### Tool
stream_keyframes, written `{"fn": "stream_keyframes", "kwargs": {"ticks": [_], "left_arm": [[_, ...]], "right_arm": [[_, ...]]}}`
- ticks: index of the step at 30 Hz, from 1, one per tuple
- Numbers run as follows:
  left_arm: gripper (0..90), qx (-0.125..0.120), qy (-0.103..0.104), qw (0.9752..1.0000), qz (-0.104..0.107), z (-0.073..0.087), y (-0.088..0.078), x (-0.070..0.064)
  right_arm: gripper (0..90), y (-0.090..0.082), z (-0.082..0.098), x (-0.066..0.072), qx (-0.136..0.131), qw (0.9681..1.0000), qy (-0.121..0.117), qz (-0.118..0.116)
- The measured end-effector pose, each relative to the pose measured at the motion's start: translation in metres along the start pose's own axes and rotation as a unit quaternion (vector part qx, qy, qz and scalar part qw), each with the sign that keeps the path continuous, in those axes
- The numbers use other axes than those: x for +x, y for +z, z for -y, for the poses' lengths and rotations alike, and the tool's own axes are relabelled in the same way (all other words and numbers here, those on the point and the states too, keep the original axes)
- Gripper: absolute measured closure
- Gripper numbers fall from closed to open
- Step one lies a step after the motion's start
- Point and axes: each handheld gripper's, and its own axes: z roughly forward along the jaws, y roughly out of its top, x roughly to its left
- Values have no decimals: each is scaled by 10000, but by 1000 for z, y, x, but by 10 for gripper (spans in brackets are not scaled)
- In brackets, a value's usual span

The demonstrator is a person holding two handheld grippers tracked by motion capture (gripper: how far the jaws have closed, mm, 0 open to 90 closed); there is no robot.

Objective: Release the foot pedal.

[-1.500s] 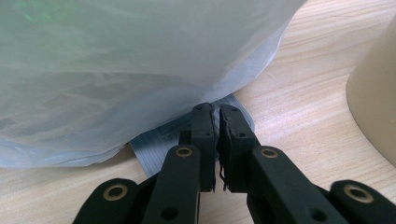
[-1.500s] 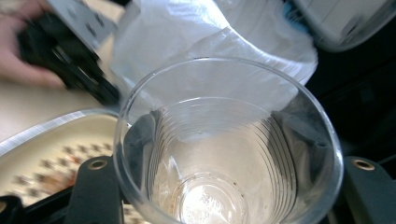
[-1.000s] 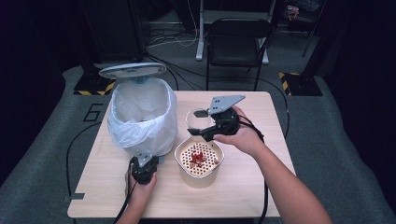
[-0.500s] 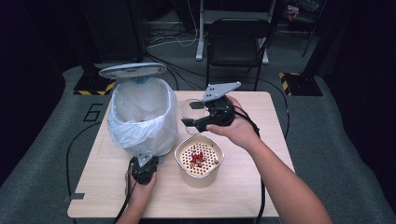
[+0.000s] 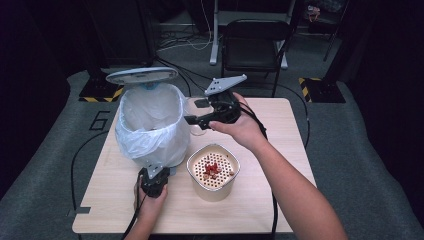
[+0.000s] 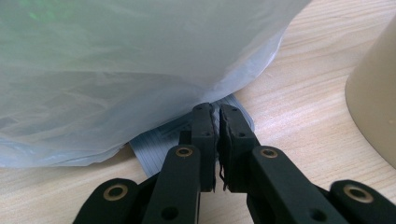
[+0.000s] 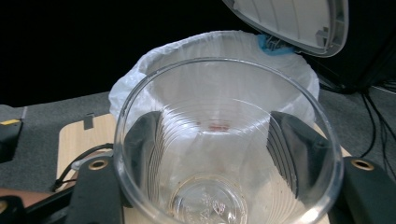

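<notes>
Two grippers are at work over one wooden table (image 5: 280,200). Right gripper (image 5: 197,117), held in the person's right hand (image 5: 240,127), has its jaws about half spread and clamped on the outside of one clear plastic cup (image 7: 224,140); the cup hangs in the air just beside the rim of the bin, mouth turned toward that gripper's camera, and looks empty apart from a faint reddish trace on its wall. In the high view the cup (image 5: 192,112) is hard to make out against the bag. Left gripper (image 6: 217,135), in the left hand (image 5: 150,200) at the near edge of the table, has its jaws pressed together; their tips rest on or just over the grey ribbed pedal (image 6: 159,144) at the foot of the bin, though whether they pinch anything between them cannot be told from this angle.

One small bin (image 5: 150,125) stands on the table's left half, lined with one white plastic bag (image 6: 130,60), its single grey lid (image 5: 142,76) tipped up. One cream tub (image 5: 212,172) with a perforated insert sits just to the right of the bin, a small heap of red bits on the insert. One black folding chair (image 5: 255,45) stands beyond the table.
</notes>
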Motion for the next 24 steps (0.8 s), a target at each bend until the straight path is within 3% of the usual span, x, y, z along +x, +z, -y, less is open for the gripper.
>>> {"fn": "stream_keyframes", "kwargs": {"ticks": [10, 17, 24], "left_arm": [[851, 48, 5, 10000, 21, 0, -1, 0], [851, 46, -1, 10000, 23, 0, -1, 0], [851, 50, -15, 10000, 32, 0, -1, 0]], "right_arm": [[359, 7, -28, 3, -20, 9998, -37, 196], [358, 30, -45, 8, 12, 9997, -106, 228], [358, 53, -55, 12, 137, 9996, 21, 247]]}}
